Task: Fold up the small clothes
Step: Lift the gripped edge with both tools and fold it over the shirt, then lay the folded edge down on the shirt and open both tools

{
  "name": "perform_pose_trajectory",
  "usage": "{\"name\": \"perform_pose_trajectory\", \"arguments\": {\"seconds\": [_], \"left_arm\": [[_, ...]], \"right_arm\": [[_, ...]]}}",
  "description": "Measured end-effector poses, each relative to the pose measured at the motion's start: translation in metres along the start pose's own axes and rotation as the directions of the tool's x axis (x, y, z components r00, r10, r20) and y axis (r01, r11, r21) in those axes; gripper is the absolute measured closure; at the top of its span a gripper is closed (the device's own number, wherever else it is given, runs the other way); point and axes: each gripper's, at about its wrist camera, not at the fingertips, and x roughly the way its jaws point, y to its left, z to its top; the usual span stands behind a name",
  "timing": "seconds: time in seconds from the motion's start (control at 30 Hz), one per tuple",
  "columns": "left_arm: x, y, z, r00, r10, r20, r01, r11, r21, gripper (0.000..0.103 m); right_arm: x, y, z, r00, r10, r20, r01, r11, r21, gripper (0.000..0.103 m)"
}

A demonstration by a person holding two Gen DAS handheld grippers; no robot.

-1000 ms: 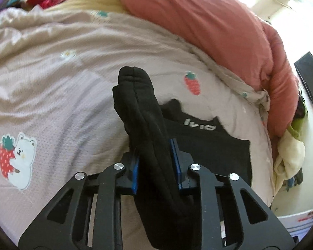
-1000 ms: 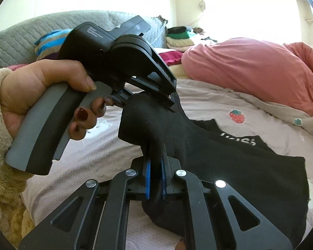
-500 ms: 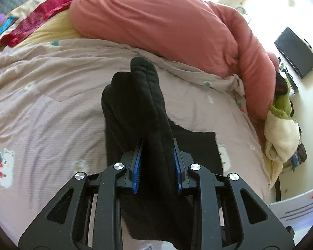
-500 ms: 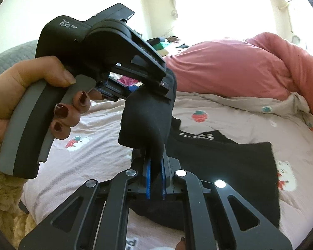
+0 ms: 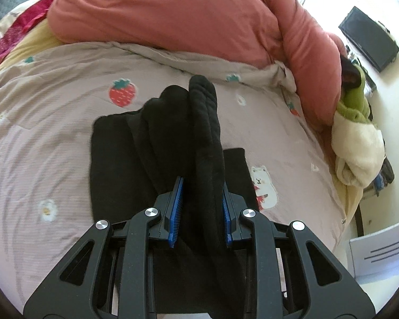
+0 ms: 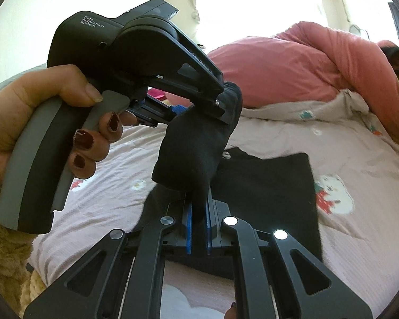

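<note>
The left gripper (image 5: 200, 210), a black two-finger claw with blue ribbed pads, is clamped on a thick bunched edge of the small black fabric garment (image 5: 114, 164); the cloth fills the gap between its jaws and projects forward past the fingertips as a rounded, ribbed roll. The right gripper (image 6: 198, 226), of the same build, is closed to a narrow gap on another fold of the same garment (image 6: 266, 186), and the cloth rises from its pads up to the left gripper's jaws (image 6: 220, 106) (both claws hold one raised section between them). The rest of the garment lies spread flat on the pale pink quilted bedspread (image 5: 40, 138), directly below and ahead of both grippers. A fragment of white lettering on the garment shows beside the raised fold in the right wrist view, but it cannot be read. The bedspread is printed with red strawberries (image 5: 121, 92), white daisies and a white bear figure (image 5: 263, 186). In the right wrist view the left hand (image 6: 53, 122), with dark red nail polish, wraps the grey handle of the left gripper, whose black housing carries the white label "Data Acquisition System" (image 6: 91, 22). A bulky coral-pink duvet (image 5: 173, 13) lies along the far edge of the bed. A white sheet with printed lines (image 5: 380, 252), too small to read, sits at the lower right of the left wrist view.
</note>
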Motion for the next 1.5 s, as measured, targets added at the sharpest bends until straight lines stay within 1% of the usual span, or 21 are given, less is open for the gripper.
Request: {"name": "perform_pose_trajectory", "arguments": {"seconds": [0.17, 0.37, 0.43, 0.47, 0.5, 0.57, 0.67, 0.7, 0.73, 0.77, 0.83, 0.87, 0.9, 0.93, 0.97, 1.0, 1.07, 1.2, 1.3, 1.43, 1.5], "left_arm": [[0.031, -0.019, -0.003, 0.999, 0.004, -0.047, -0.003, 1.0, 0.015, 0.086], [0.069, -0.035, -0.014, 0.994, -0.018, -0.11, 0.02, 1.0, 0.019, 0.085], [0.074, -0.037, -0.018, 0.993, -0.039, -0.116, 0.041, 0.999, 0.016, 0.08], [0.076, -0.037, -0.02, 0.992, -0.051, -0.119, 0.053, 0.998, 0.015, 0.076], [0.077, -0.038, -0.022, 0.99, -0.075, -0.119, 0.077, 0.997, 0.016, 0.069], [0.074, -0.039, -0.024, 0.987, -0.11, -0.116, 0.113, 0.993, 0.022, 0.061], [0.055, -0.036, -0.025, 0.98, -0.18, -0.082, 0.181, 0.983, 0.01, 0.046], [0.046, -0.032, -0.024, 0.982, -0.179, -0.055, 0.18, 0.984, 0.015, 0.046], [0.039, -0.028, -0.022, 0.986, -0.165, -0.033, 0.166, 0.986, 0.017, 0.046], [0.032, -0.022, -0.022, 0.988, -0.154, -0.009, 0.154, 0.988, 0.018, 0.046], [0.017, -0.007, -0.022, 0.996, -0.08, 0.049, 0.079, 0.997, 0.024, 0.046], [0.011, 0.004, -0.024, 0.997, -0.012, 0.074, 0.01, 1.0, 0.022, 0.046], [0.009, 0.012, -0.024, 0.996, 0.022, 0.083, -0.024, 0.999, 0.021, 0.046], [0.007, 0.021, -0.027, 0.994, 0.062, 0.091, -0.063, 0.998, 0.014, 0.046], [0.007, 0.03, -0.03, 0.991, 0.095, 0.094, -0.095, 0.995, 0.004, 0.046], [0.007, 0.041, -0.035, 0.989, 0.116, 0.093, -0.116, 0.993, -0.007, 0.046], [0.009, 0.053, -0.04, 0.989, 0.125, 0.08, -0.124, 0.992, -0.022, 0.046], [0.014, 0.061, -0.053, 0.987, 0.152, 0.061, -0.152, 0.988, -0.009, 0.045], [0.016, 0.058, -0.057, 0.985, 0.162, 0.066, -0.164, 0.986, 0.026, 0.044], [0.014, 0.053, -0.058, 0.981, 0.18, 0.072, -0.184, 0.981, 0.054, 0.044], [0.014, 0.052, -0.059, 0.98, 0.187, 0.074, -0.191, 0.979, 0.063, 0.044]], "right_arm": [[-0.001, -0.026, -0.014, 0.999, -0.015, -0.029, 0.017, 0.998, 0.056, 0.097], [-0.001, -0.051, -0.033, 0.997, -0.009, -0.082, 0.019, 0.992, 0.126, 0.097], [0.001, -0.061, -0.039, 0.995, -0.001, -0.102, 0.017, 0.988, 0.152, 0.097], [0.002, -0.064, -0.041, 0.994, 0.007, -0.111, 0.012, 0.986, 0.164, 0.097], [0.002, -0.069, -0.045, 0.993, 0.017, -0.119, 0.004, 0.984, 0.18, 0.096], [0.002, -0.072, -0.049, 0.991, 0.029, -0.133, -0.003, 0.982, 0.19, 0.095], [0.002, -0.076, -0.055, 0.986, 0.039, -0.159, -0.008, 0.981, 0.196, 0.09], [0.002, -0.078, -0.056, 0.984, 0.057, -0.168, -0.022, 0.979, 0.202, 0.089], [0.002, -0.08, -0.057, 0.98, 0.072, -0.183, -0.033, 0.978, 0.208, 0.087], [0.002, -0.08, -0.056, 0.977, 0.083, -0.196, -0.04, 0.976, 0.212, 0.079], [0.001, -0.082, -0.051, 0.97, 0.114, -0.215, -0.066, 0.973, 0.221, 0.073], [0.0, -0.084, -0.048, 0.97, 0.119, -0.213, -0.07, 0.971, 0.228, 0.065], [0.0, -0.086, -0.044, 0.967, 0.137, -0.214, -0.084, 0.968, 0.238, 0.059], [0.002, -0.089, -0.038, 0.963, 0.165, -0.213, -0.108, 0.96, 0.257, 0.046], [0.004, -0.091, -0.034, 0.962, 0.179, -0.206, -0.118, 0.954, 0.275, 0.038], [0.007, -0.094, -0.029, 0.961, 0.19, -0.201, -0.126, 0.948, 0.292, 0.038], [0.02, -0.105, -0.017, 0.95, 0.234, -0.207, -0.155, 0.929, 0.337, 0.035], [0.06, -0.12, -0.003, 0.911, 0.321, -0.259, -0.183, 0.877, 0.444, 0.031], [0.08, -0.129, 0.006, 0.902, 0.342, -0.263, -0.183, 0.856, 0.484, 0.031], [0.098, -0.134, 0.016, 0.892, 0.357, -0.277, -0.19, 0.852, 0.488, 0.032], [0.105, -0.134, 0.02, 0.896, 0.333, -0.294, -0.168, 0.867, 0.469, 0.039]]}}
